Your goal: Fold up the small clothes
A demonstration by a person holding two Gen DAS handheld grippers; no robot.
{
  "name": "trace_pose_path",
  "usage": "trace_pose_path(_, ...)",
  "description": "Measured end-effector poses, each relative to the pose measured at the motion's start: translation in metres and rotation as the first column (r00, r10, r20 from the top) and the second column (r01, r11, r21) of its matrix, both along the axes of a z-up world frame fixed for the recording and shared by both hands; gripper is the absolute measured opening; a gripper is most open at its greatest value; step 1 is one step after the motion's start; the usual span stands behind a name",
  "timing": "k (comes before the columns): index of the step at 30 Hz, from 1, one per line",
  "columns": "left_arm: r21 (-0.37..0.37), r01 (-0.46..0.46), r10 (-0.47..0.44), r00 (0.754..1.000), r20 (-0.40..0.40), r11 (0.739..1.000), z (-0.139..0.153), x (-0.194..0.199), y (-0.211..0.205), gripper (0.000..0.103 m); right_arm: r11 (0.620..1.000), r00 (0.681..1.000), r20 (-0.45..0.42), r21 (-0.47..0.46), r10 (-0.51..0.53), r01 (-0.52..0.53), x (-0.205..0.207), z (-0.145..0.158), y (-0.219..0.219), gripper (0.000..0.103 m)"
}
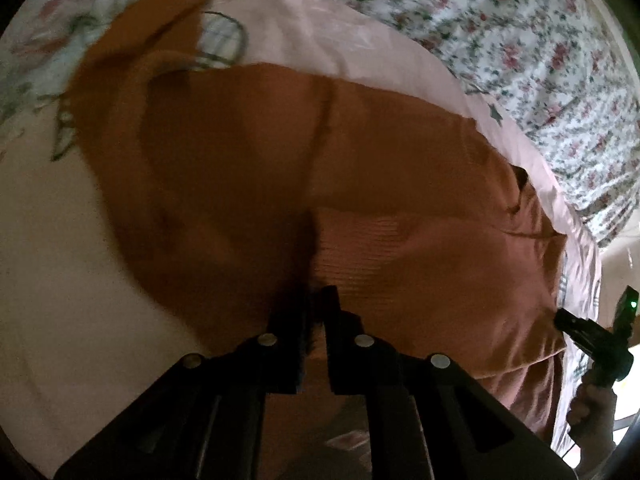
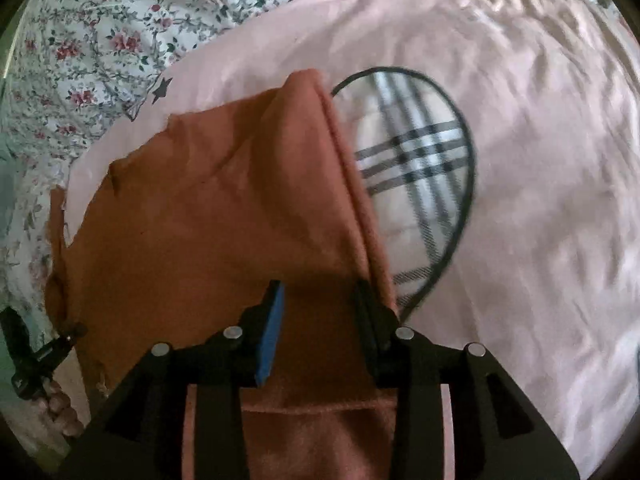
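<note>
A rust-orange knit garment point(image 1: 280, 152) lies on a pink sheet point(image 1: 340, 40). My left gripper point(image 1: 316, 300) is shut on a bunched edge of the garment; cloth sits pinched between its narrow fingers. In the right wrist view the same garment point(image 2: 224, 208) is lifted into a fold with its ribbed edge running up the middle. My right gripper point(image 2: 320, 292) has its jaws apart, with the garment's cloth running between them; no pinch shows. The right gripper also shows in the left wrist view point(image 1: 592, 336), the left one in the right wrist view point(image 2: 44, 348).
A plaid oval print point(image 2: 420, 168) marks the pink sheet point(image 2: 540, 160) beside the garment. A floral bedspread point(image 2: 100, 40) lies beyond the sheet, also in the left wrist view point(image 1: 540, 60). A hand point(image 2: 60, 408) holds the left gripper.
</note>
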State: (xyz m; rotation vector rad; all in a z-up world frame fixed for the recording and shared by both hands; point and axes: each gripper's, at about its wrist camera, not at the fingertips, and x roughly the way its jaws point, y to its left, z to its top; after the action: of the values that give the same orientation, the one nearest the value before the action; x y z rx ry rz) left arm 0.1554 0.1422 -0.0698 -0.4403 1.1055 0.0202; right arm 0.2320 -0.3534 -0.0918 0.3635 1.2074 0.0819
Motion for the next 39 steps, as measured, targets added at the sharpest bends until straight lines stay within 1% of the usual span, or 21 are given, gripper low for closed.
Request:
trace_pose_path(5,0.035,-0.05,0.048,0.997,0.06,0.998,0.028,-0.004,0.029,0.009,0.994,0.998,0.035,0.09,0.058,-0.061,-0.013,0.018,0.022,0.044)
trace_pose_path(7,0.055,-0.063,0.058,0.995,0.087,0.996,0.039,0.005,0.039,0.021,0.99,0.996,0.043,0.108,0.084,-0.088,-0.016,0.021,0.037,0.048)
trace_pose_path(9,0.087,-0.08,0.071,0.992,0.105,0.993,0.049,0.021,0.05,0.029,0.984,0.993,0.042,0.131,0.113,-0.118,-0.015,0.023,0.055,0.051)
trace_pose_path(11,0.142,-0.096,0.081,0.991,0.109,0.985,0.056,0.044,0.06,0.041,0.979,0.99,0.036,0.146,0.14,-0.143,-0.018,0.022,0.066,0.052)
trace_pose_path(12,0.173,-0.1,0.082,0.99,0.111,0.98,0.058,0.056,0.065,0.054,0.977,0.989,0.03,0.152,0.147,-0.15,-0.017,0.021,0.072,0.052)
trace_pose_path(13,0.207,-0.107,0.087,0.991,0.102,0.973,0.059,0.07,0.07,0.066,0.975,0.988,0.025,0.159,0.153,-0.155,-0.017,0.02,0.076,0.052)
trace_pose_path(16,0.287,-0.138,0.124,0.99,0.069,0.948,0.056,0.111,0.087,0.078,0.971,0.985,0.019,0.169,0.17,-0.171,-0.02,0.019,0.079,0.052)
trace_pose_path(17,0.304,-0.145,0.133,0.989,0.062,0.941,0.055,0.123,0.092,0.078,0.97,0.985,0.016,0.171,0.172,-0.172,-0.021,0.019,0.08,0.052)
trace_pose_path(19,0.355,-0.151,0.148,0.988,0.035,0.923,0.05,0.153,0.104,0.088,0.968,0.985,0.007,0.179,0.175,-0.174,-0.02,0.017,0.082,0.052)
trace_pose_path(21,0.409,-0.149,0.166,0.986,-0.005,0.9,0.039,0.173,0.111,0.088,0.968,0.985,-0.006,0.185,0.175,-0.171,-0.02,0.014,0.082,0.052)
trace_pose_path(23,0.476,-0.178,0.225,0.973,-0.043,0.861,0.028,0.191,0.126,0.088,0.967,0.985,-0.017,0.189,0.174,-0.168,-0.022,0.012,0.081,0.052)
trace_pose_path(24,0.478,-0.192,0.243,0.969,-0.046,0.857,0.025,0.195,0.131,0.089,0.968,0.985,-0.023,0.192,0.171,-0.164,-0.023,0.01,0.08,0.052)
trace_pose_path(26,0.444,-0.245,0.289,0.957,-0.033,0.862,0.023,0.196,0.147,0.089,0.967,0.986,-0.031,0.198,0.167,-0.157,-0.024,0.009,0.077,0.052)
trace_pose_path(28,0.405,-0.294,0.329,0.944,-0.018,0.866,0.028,0.192,0.158,0.085,0.969,0.986,-0.036,0.197,0.16,-0.15,-0.026,0.008,0.074,0.052)
trace_pose_path(29,0.368,-0.311,0.331,0.944,0.007,0.877,0.032,0.187,0.161,0.085,0.969,0.987,-0.037,0.198,0.156,-0.145,-0.028,0.008,0.072,0.052)
trace_pose_path(31,0.345,-0.295,0.3,0.953,0.04,0.891,0.037,0.182,0.161,0.085,0.97,0.989,-0.04,0.205,0.141,-0.13,-0.029,0.005,0.068,0.052)
trace_pose_path(35,0.381,-0.207,0.231,0.973,-0.019,0.901,0.02,0.192,0.156,0.081,0.971,0.988,-0.066,0.205,0.14,-0.124,-0.029,-0.003,0.069,0.052)
trace_pose_path(36,0.377,-0.197,0.22,0.975,-0.017,0.905,0.017,0.193,0.156,0.073,0.971,0.988,-0.066,0.203,0.142,-0.126,-0.029,-0.003,0.07,0.052)
trace_pose_path(37,0.35,-0.185,0.2,0.98,-0.009,0.918,0.015,0.192,0.156,0.051,0.971,0.987,-0.065,0.202,0.147,-0.132,-0.03,-0.002,0.072,0.052)
trace_pose_path(38,0.318,-0.174,0.183,0.983,0.001,0.932,0.015,0.192,0.155,0.041,0.97,0.986,-0.063,0.2,0.155,-0.14,-0.031,-0.001,0.074,0.052)
trace_pose_path(39,0.314,-0.172,0.176,0.984,0.017,0.934,0.018,0.19,0.155,0.019,0.969,0.985,-0.059,0.198,0.163,-0.149,-0.031,0.001,0.075,0.052)
